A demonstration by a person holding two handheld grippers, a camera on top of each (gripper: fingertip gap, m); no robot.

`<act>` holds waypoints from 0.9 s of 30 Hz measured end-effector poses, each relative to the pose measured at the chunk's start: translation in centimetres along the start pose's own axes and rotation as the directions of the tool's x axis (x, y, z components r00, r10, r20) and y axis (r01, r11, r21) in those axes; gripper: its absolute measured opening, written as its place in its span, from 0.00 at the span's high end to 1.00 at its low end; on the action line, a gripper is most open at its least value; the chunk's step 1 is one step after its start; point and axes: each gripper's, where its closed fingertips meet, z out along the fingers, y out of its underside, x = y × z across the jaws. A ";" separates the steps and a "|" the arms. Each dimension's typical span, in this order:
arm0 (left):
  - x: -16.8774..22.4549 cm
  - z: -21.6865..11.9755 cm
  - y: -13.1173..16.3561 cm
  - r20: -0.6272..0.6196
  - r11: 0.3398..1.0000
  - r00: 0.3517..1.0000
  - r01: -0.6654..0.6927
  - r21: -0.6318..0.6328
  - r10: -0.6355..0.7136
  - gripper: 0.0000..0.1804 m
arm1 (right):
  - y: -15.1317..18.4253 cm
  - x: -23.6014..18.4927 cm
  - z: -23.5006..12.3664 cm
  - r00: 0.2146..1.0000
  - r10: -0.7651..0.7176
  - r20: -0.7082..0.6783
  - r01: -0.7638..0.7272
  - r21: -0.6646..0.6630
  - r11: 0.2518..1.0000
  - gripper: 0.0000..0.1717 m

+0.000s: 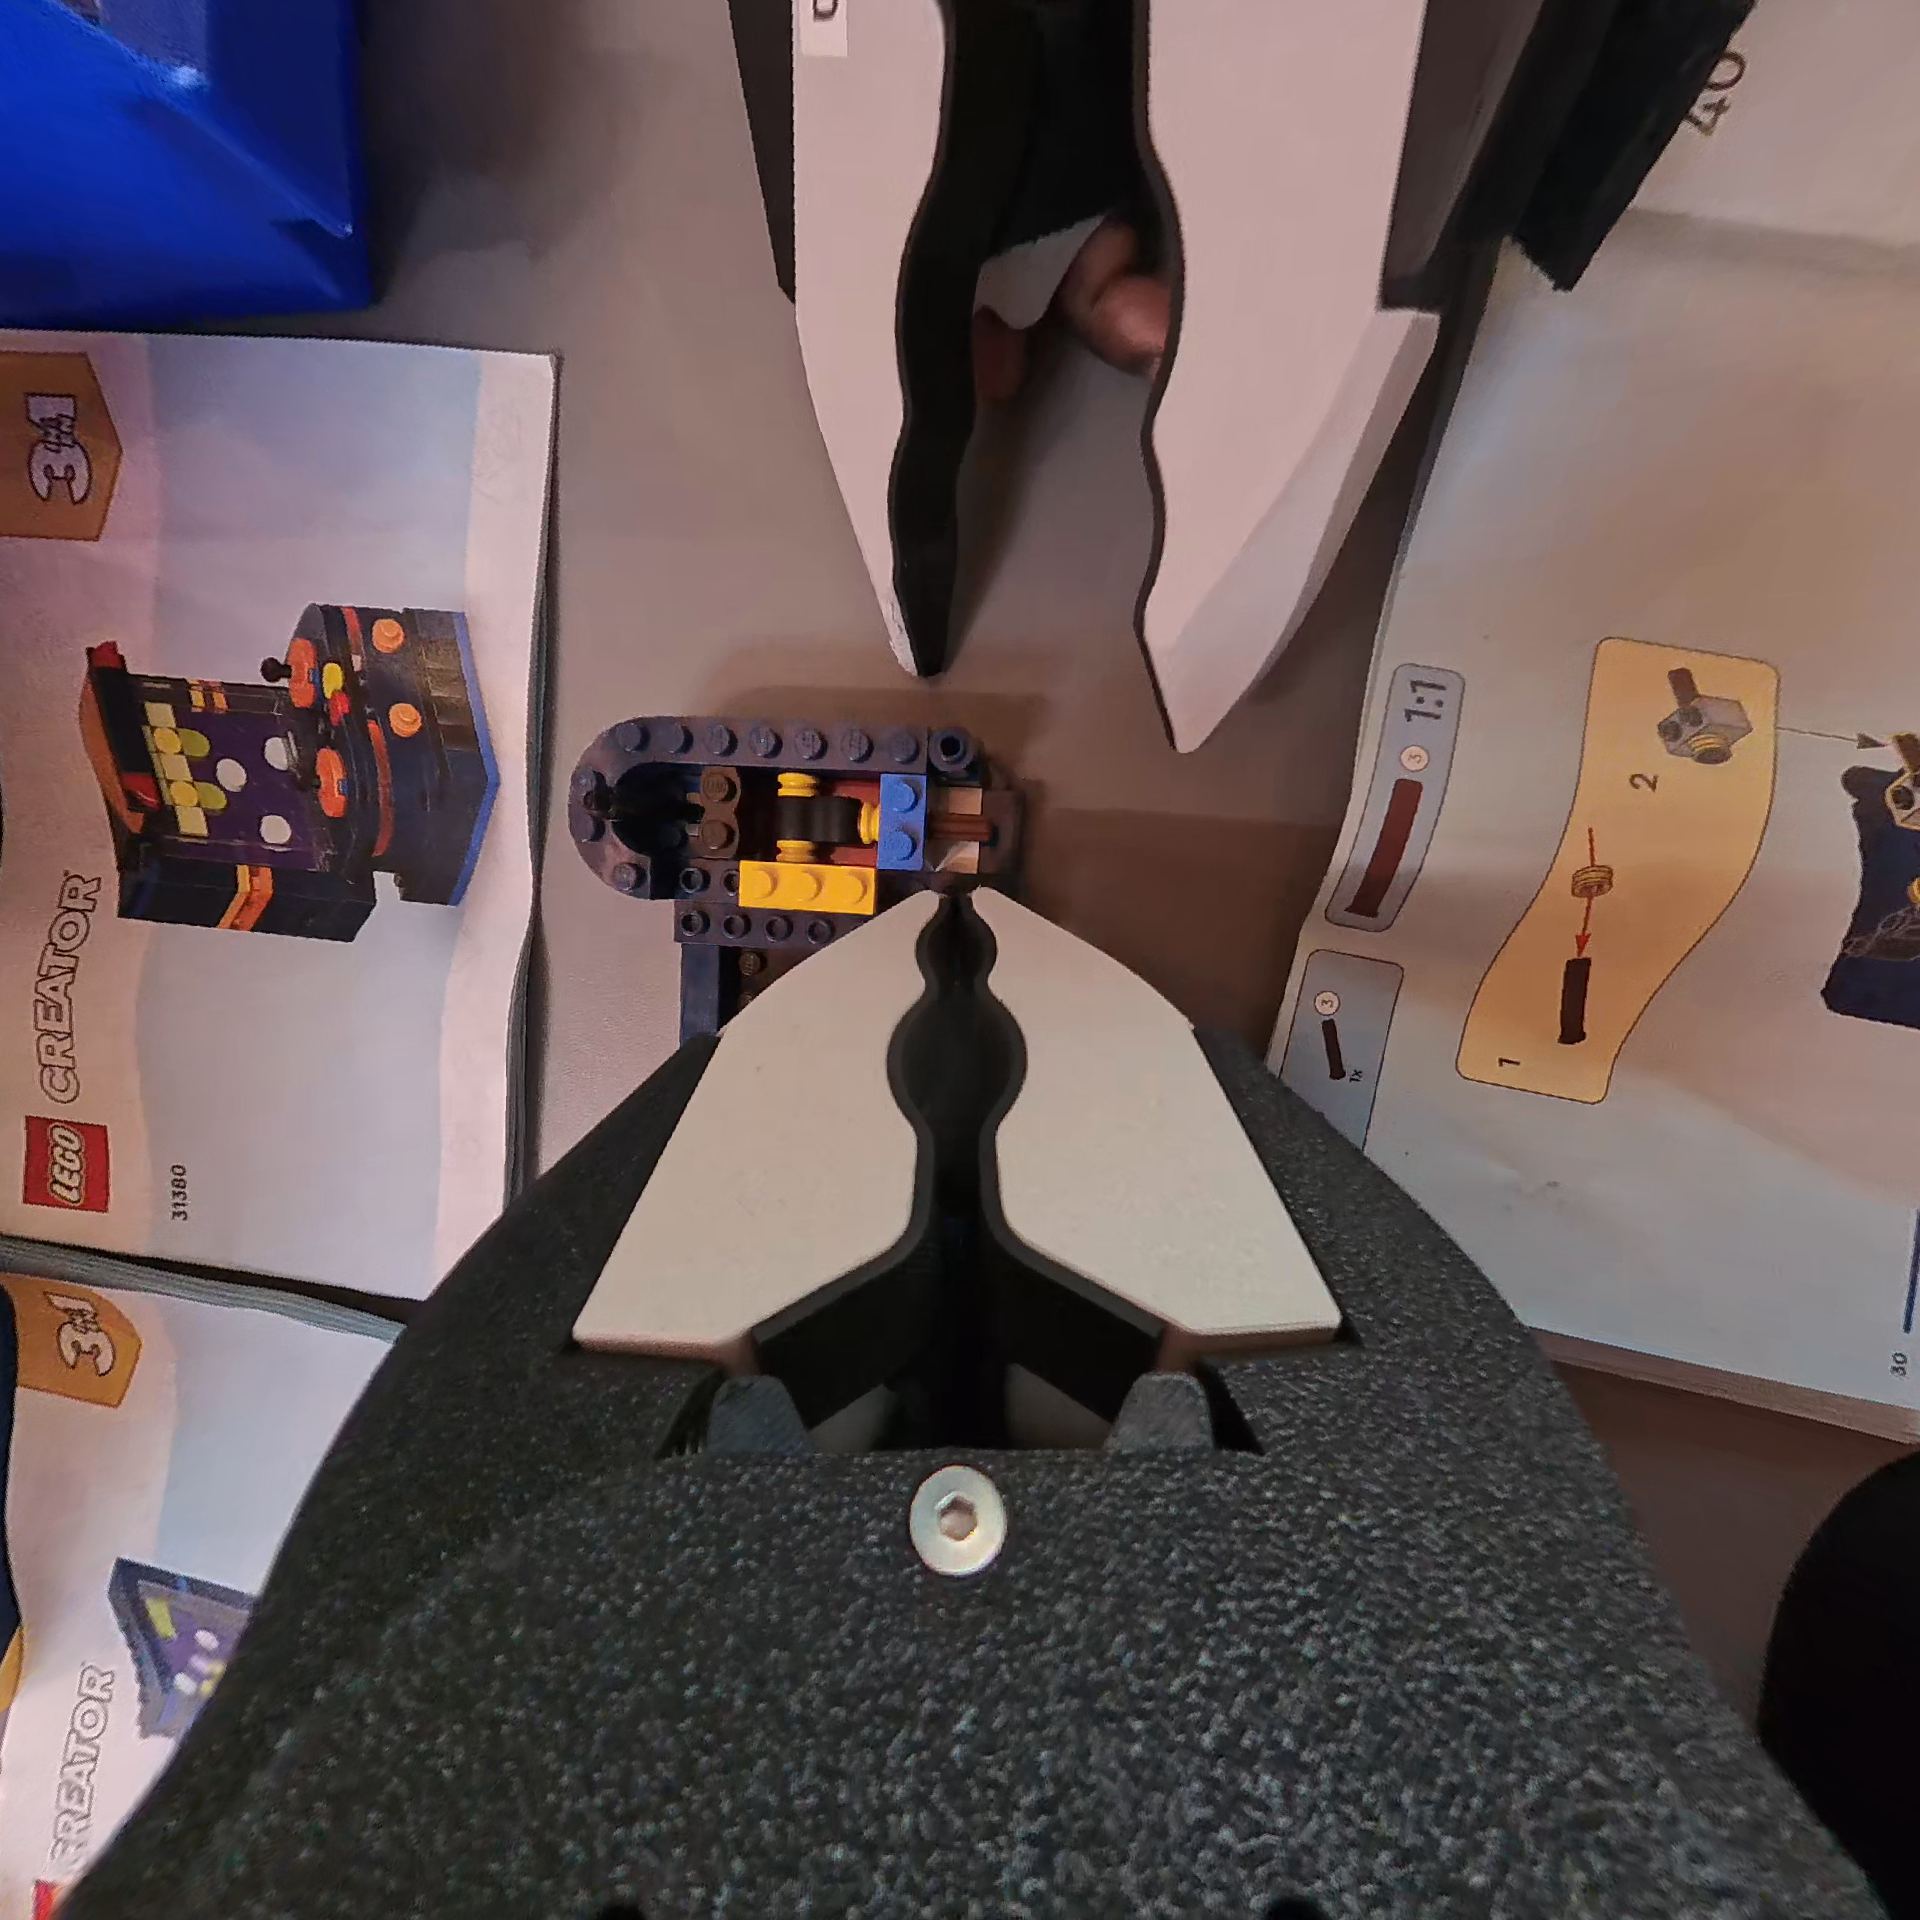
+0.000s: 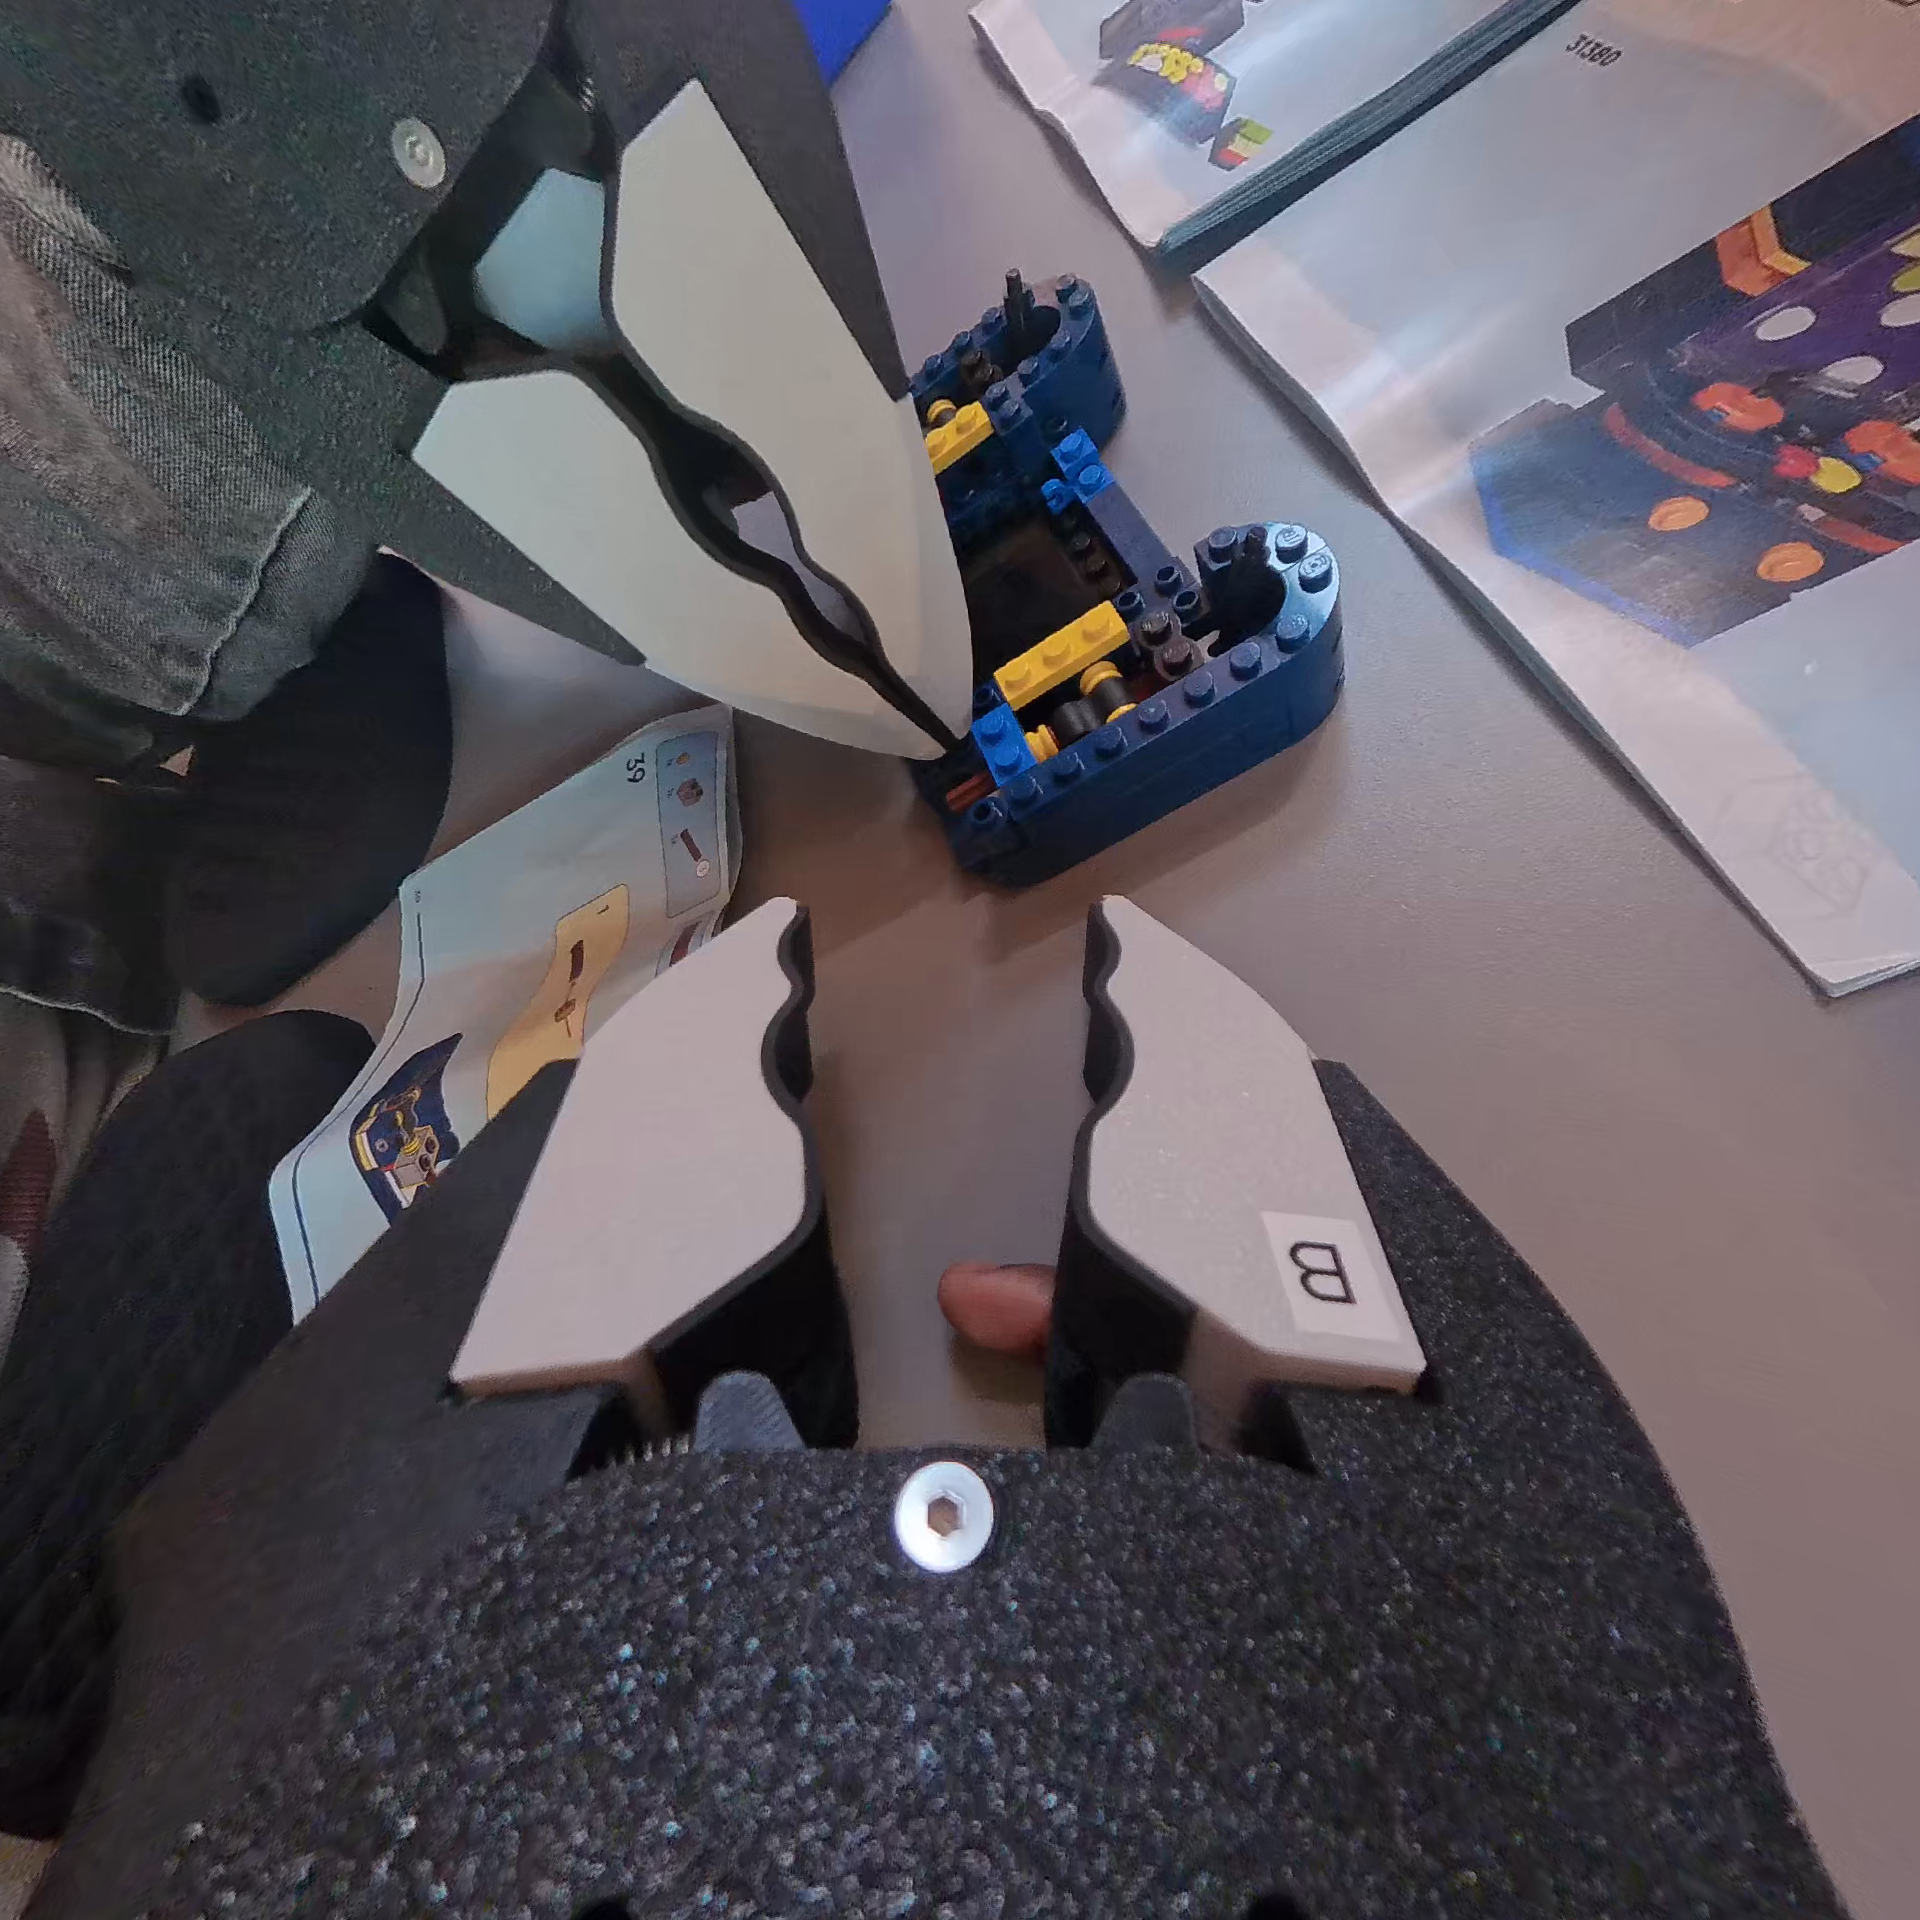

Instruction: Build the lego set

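My left gripper [image 1: 954, 906] is pressed together, tips at the brick model [image 1: 790, 821] beside its blue brick [image 1: 900, 821]; my right gripper [image 2: 943, 925] hangs spread and empty just short of it.

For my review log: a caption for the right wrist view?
Open right gripper faces dark-blue brick model; shut left gripper tips at it.

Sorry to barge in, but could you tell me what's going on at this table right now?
A person is working with two handheld grippers over a half-built dark blue brick model on a grey table. The left gripper is shut, with its tips at the model's end by the blue brick and a brown axle. The right gripper is open with nothing between its fingers, hanging just short of the model. An open instruction booklet and closed booklets lie on either side.
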 end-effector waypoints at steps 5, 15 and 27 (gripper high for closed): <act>0.0 0.0 0.0 0.017 0.998 1.000 -0.011 -0.055 0.012 1.00 | 0.0 0.0 0.1 1.000 -0.010 -0.009 0.010 -0.003 1.000 0.71; -1.4 -3.3 -1.1 -0.001 0.993 0.999 0.047 0.104 -0.047 1.00 | 0.0 -0.1 -0.1 1.000 -0.004 -0.001 0.004 0.005 1.000 0.68; -4.8 -0.2 -0.1 0.016 1.000 1.000 0.011 0.020 -0.011 1.00 | 0.0 -0.1 -0.1 1.000 0.006 0.008 -0.006 0.008 1.000 0.68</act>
